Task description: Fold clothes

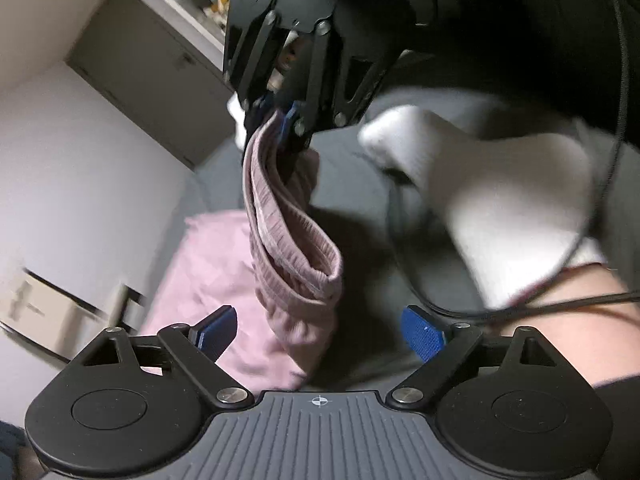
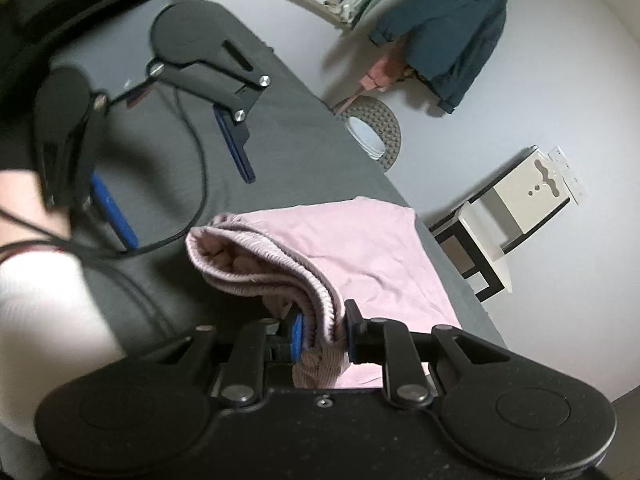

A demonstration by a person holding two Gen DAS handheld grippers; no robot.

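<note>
My left gripper (image 1: 320,330) sits low in the left wrist view, blue pads spread wide apart with nothing between them. It hovers over the grey surface (image 1: 360,184), pads on either side of the hanging end of the pink garment (image 1: 288,236) and touching none of it. From the right wrist view the same left gripper (image 2: 184,192) shows at the far left, tilted, fingers splayed; a black cable (image 2: 196,184) loops beneath it across the grey surface (image 2: 304,136).

Centre: the pink garment (image 2: 332,252) lies partly spread toward the surface's right edge. Its ribbed band is lifted and doubled over, rising off the flat part.

My right gripper (image 2: 322,334) is clamped on that ribbed band, blue pads pressing it from both sides. In the left wrist view the right gripper (image 1: 276,116) comes down from above, fingers pointing downward, with the band hanging from its tips.

Right: a white sleeve (image 1: 492,200) and a bare forearm (image 1: 580,312) cross the left view, blurred. Beyond the surface's right edge stands a white stool (image 2: 520,208) with black legs. A dark blue jacket (image 2: 452,28) hangs on the wall.

No legible writing or labels anywhere.
</note>
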